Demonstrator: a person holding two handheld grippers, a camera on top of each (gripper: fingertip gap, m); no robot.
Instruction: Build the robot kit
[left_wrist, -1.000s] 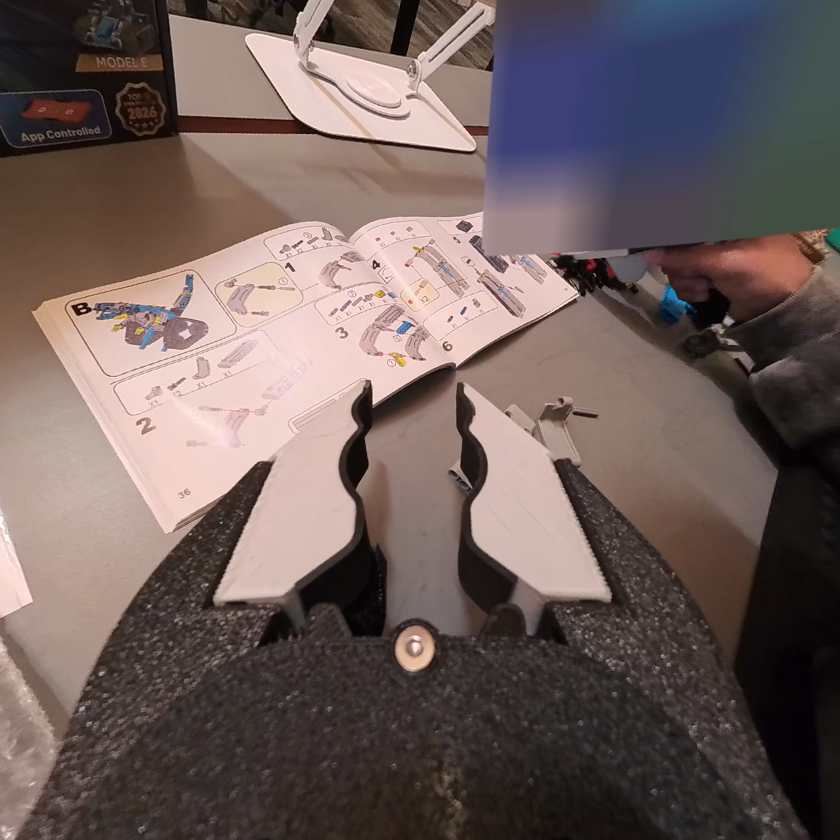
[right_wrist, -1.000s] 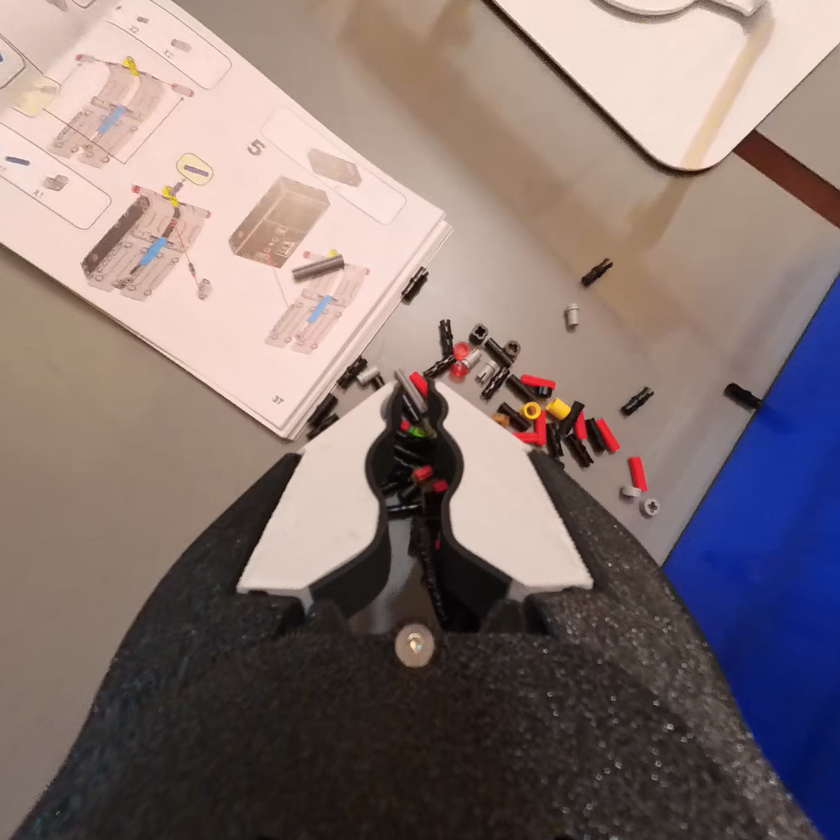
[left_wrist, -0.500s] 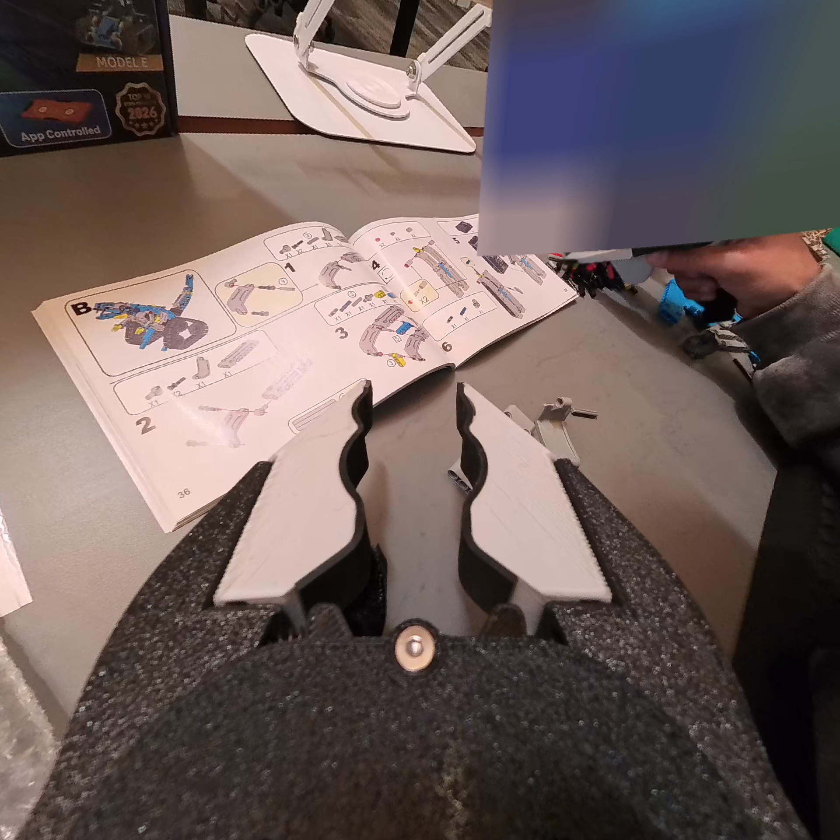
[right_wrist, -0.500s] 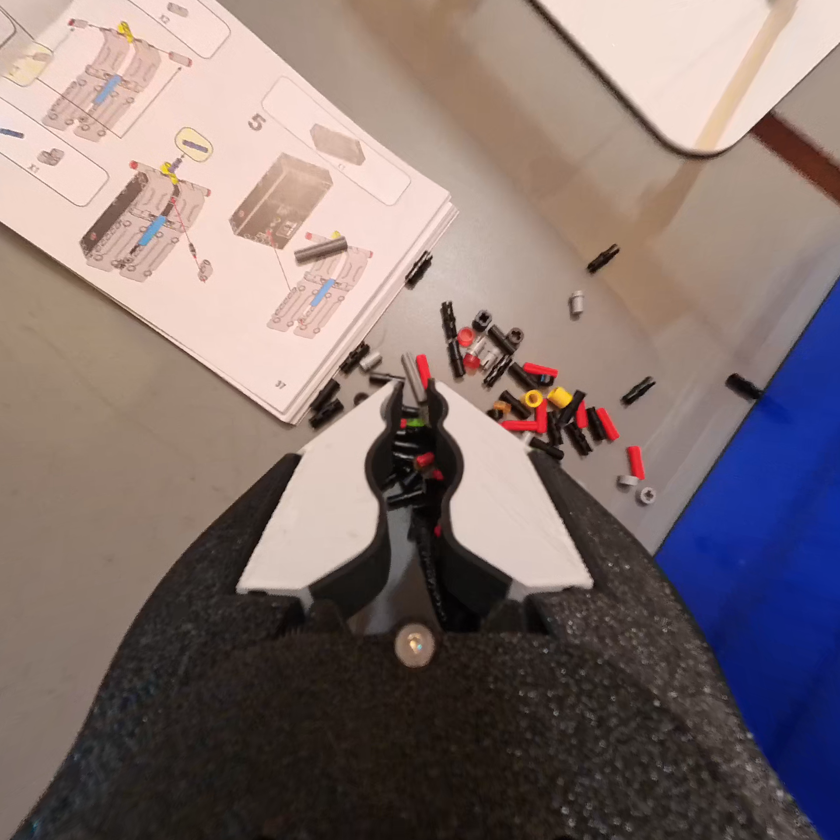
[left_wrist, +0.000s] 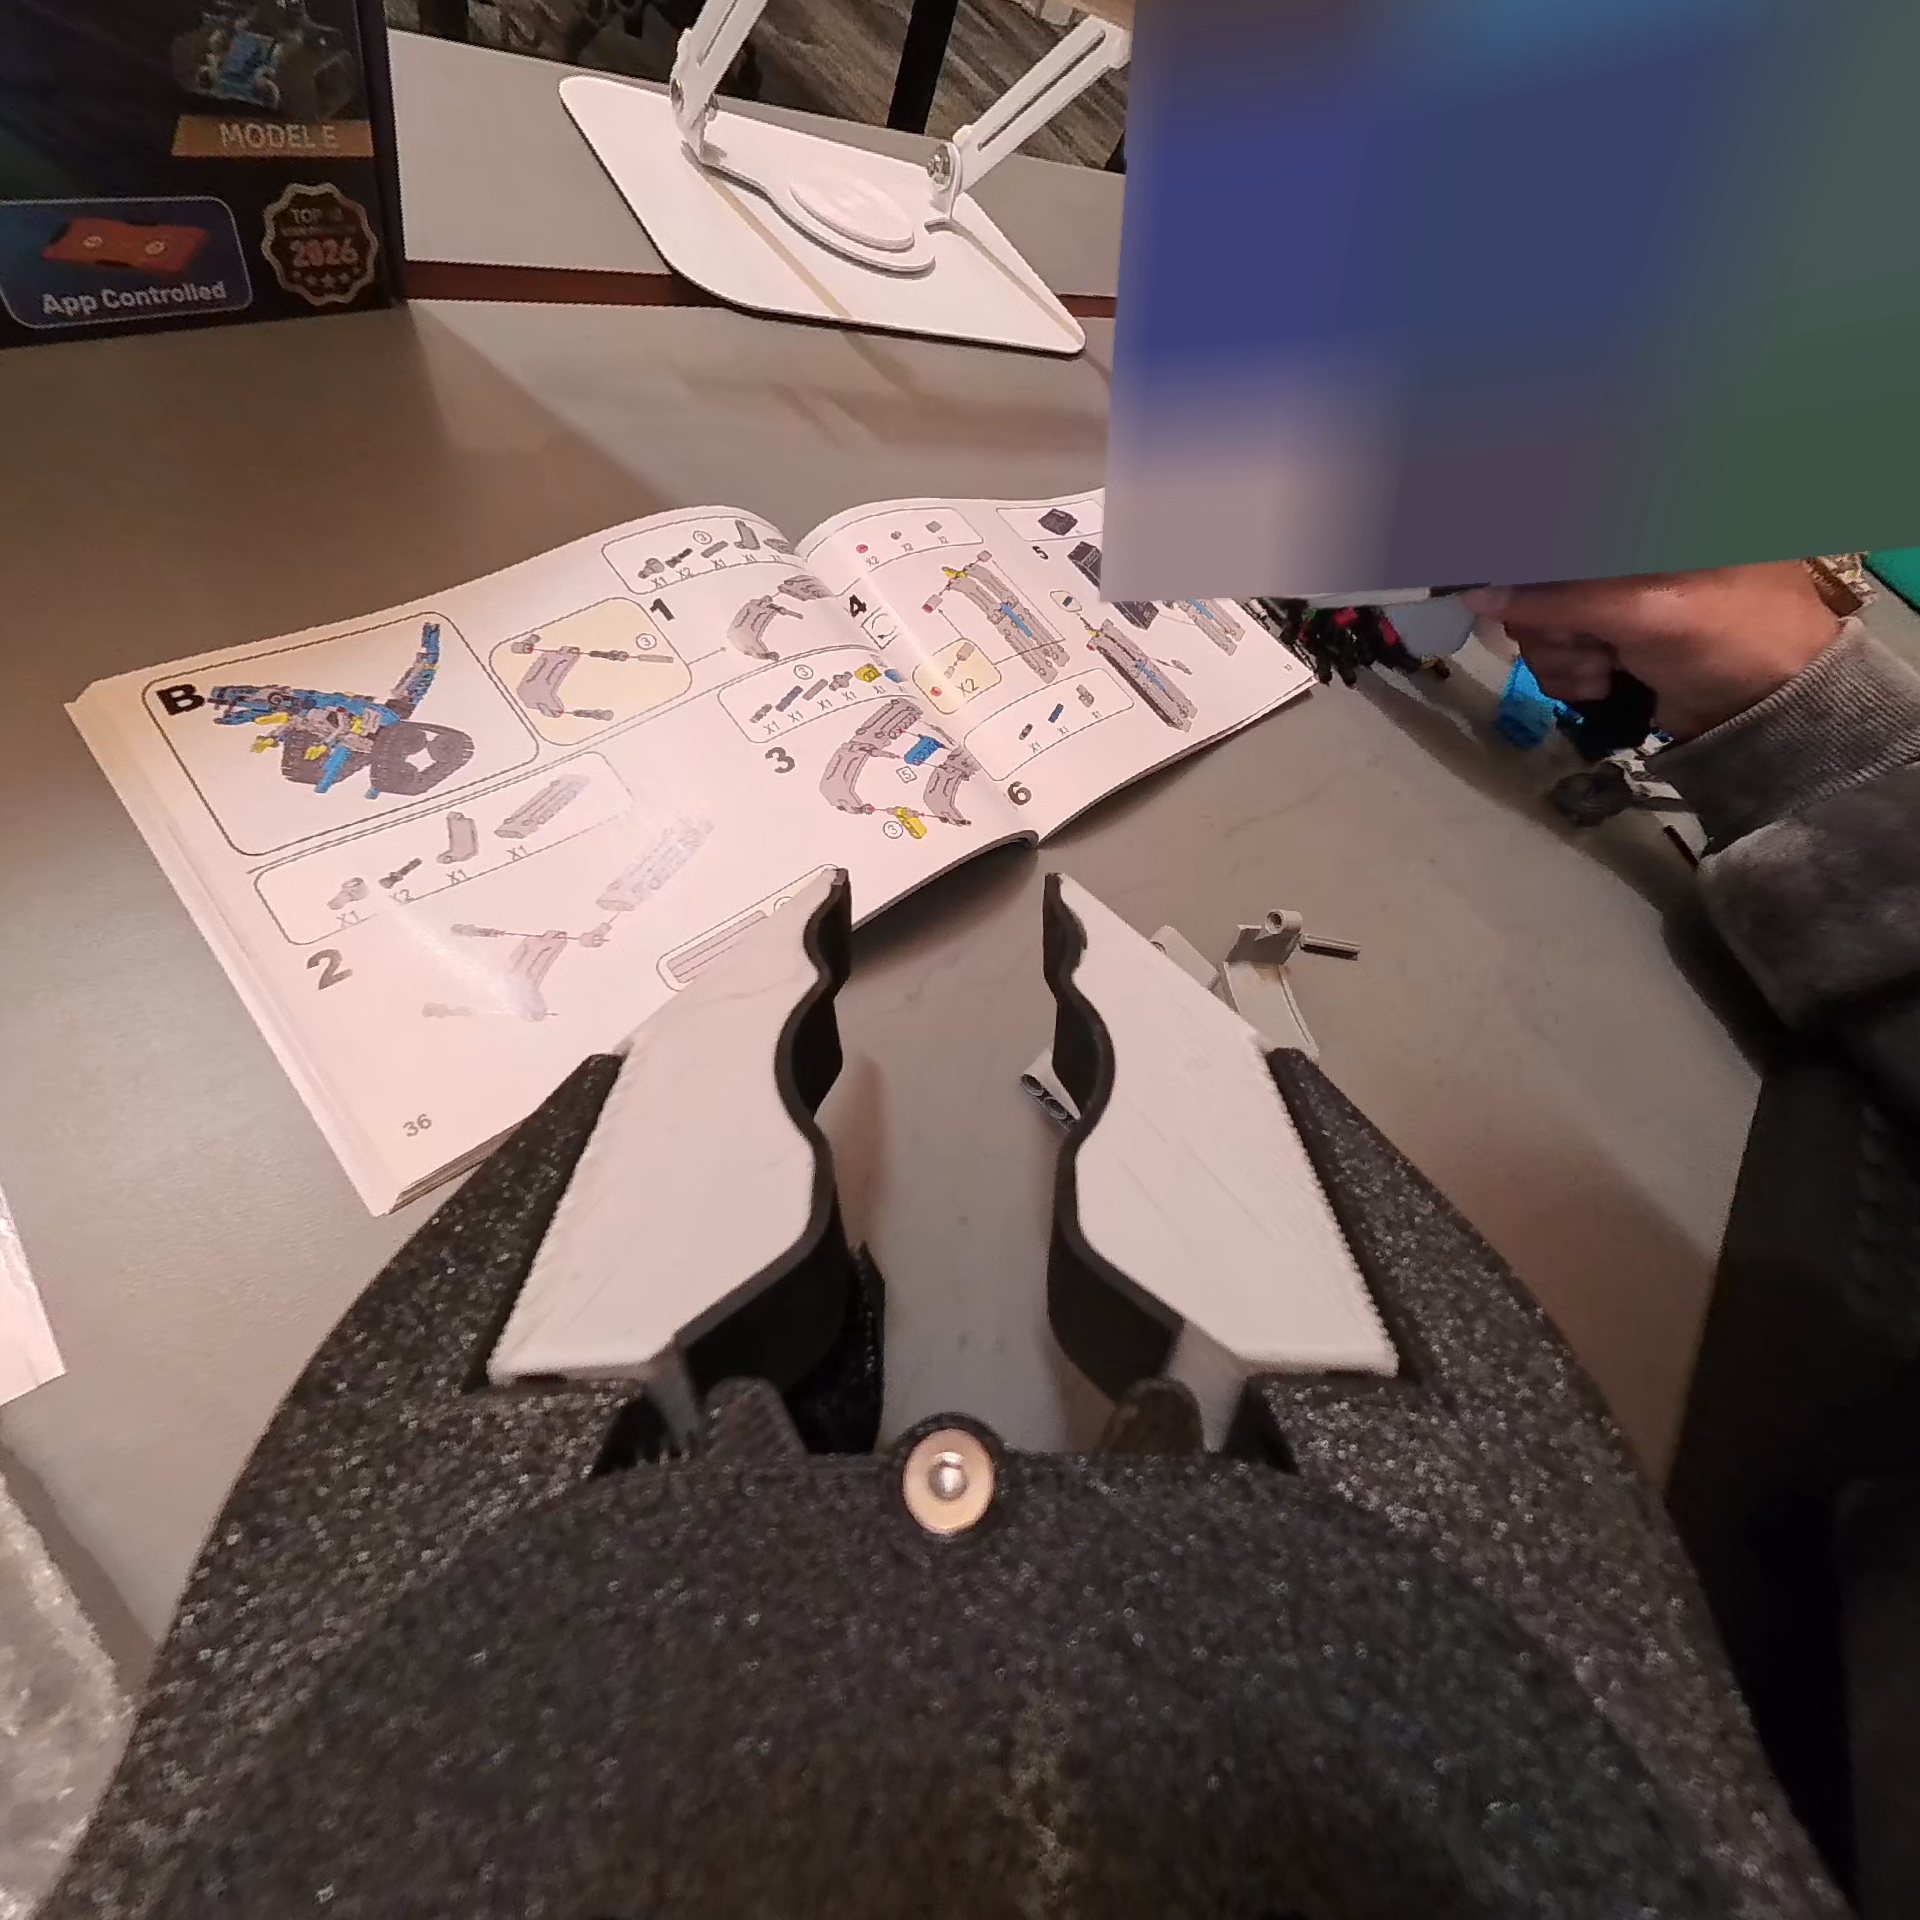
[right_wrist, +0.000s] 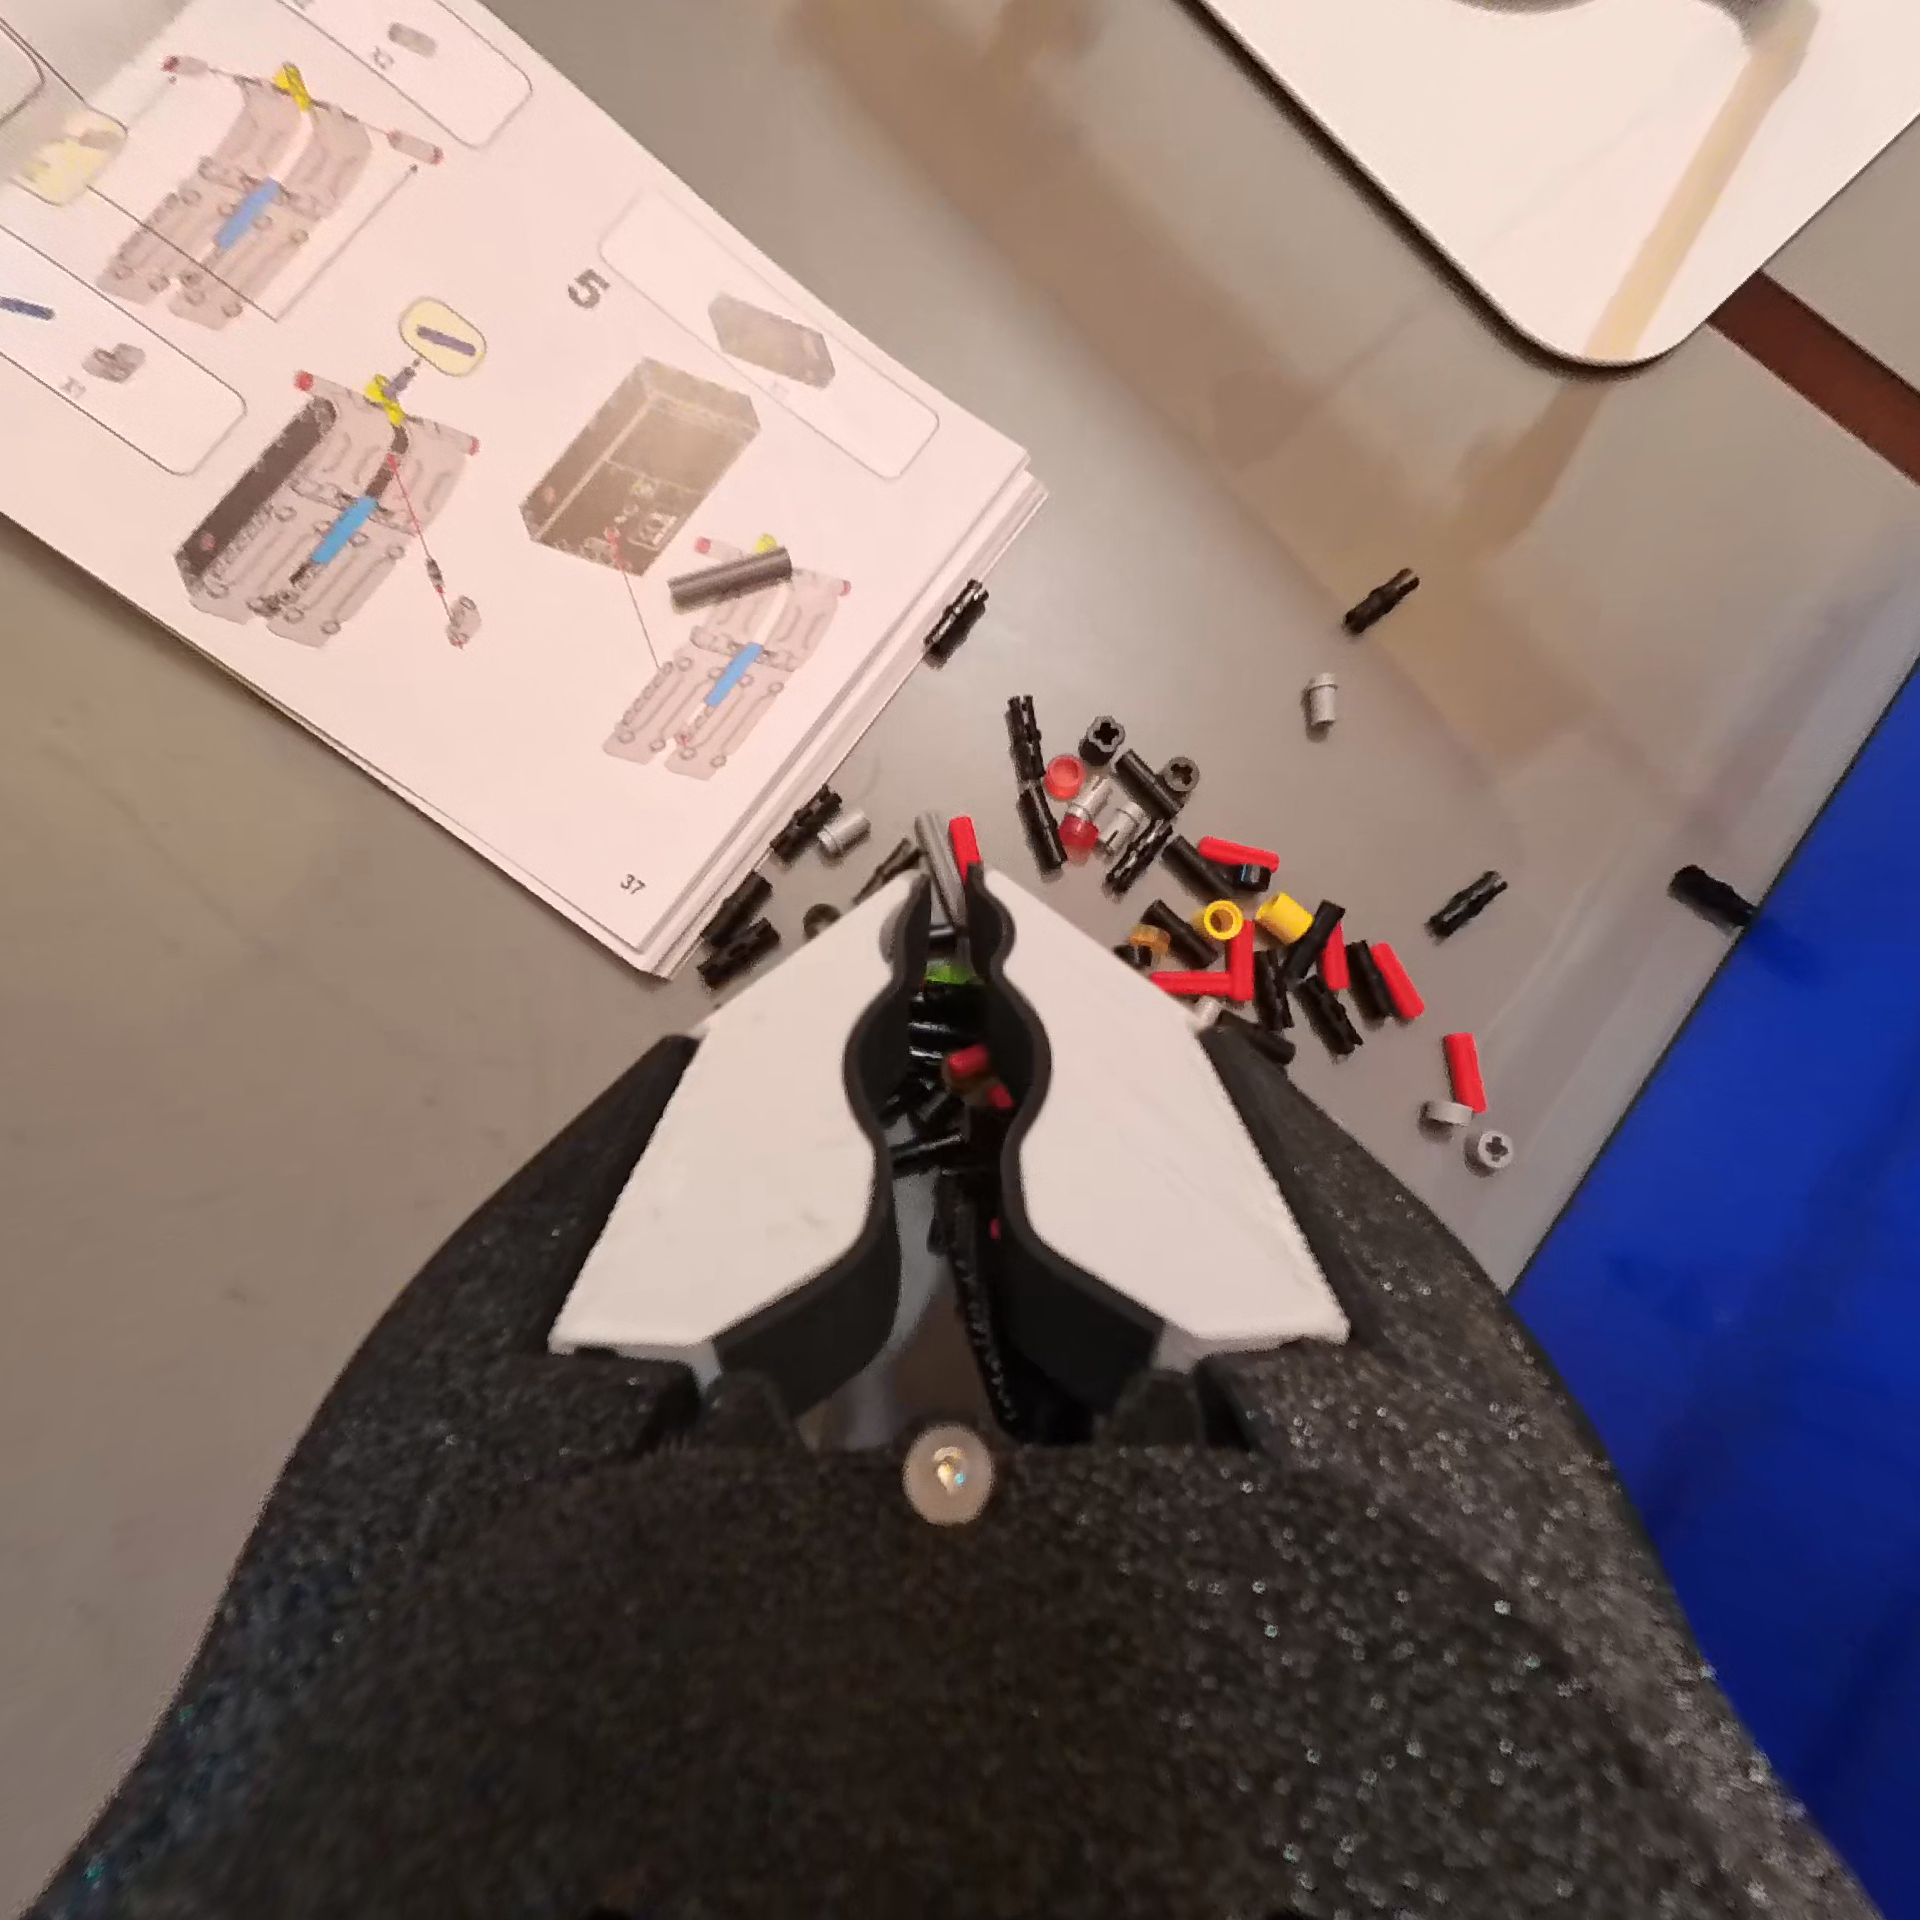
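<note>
Left wrist view: left gripper hovers low over the table, fingers spread wide, nothing between them, only bare tabletop in the gap. Its tips sit just past the near edge of the open booklet. A grey beam lies just beside the right finger, and a small grey piece peeks out from under that finger's inner edge; whether they touch, cannot tell. A hand is far right, sleeve below it. A dark box is top left, a white stand behind the booklet. Right wrist view: right gripper points down at the table, fingers pressed nearly together, pinching a grey pin that sticks out past the tips. A red pin touches it on the right; gripped too or just lying there, cannot tell. The pile of pins, black, red and yellow, is just right of the tips, with strays farther out. The booklet corner is just left, with a dark sleeve lying on the page. A blue surface fills the right edge.
</note>
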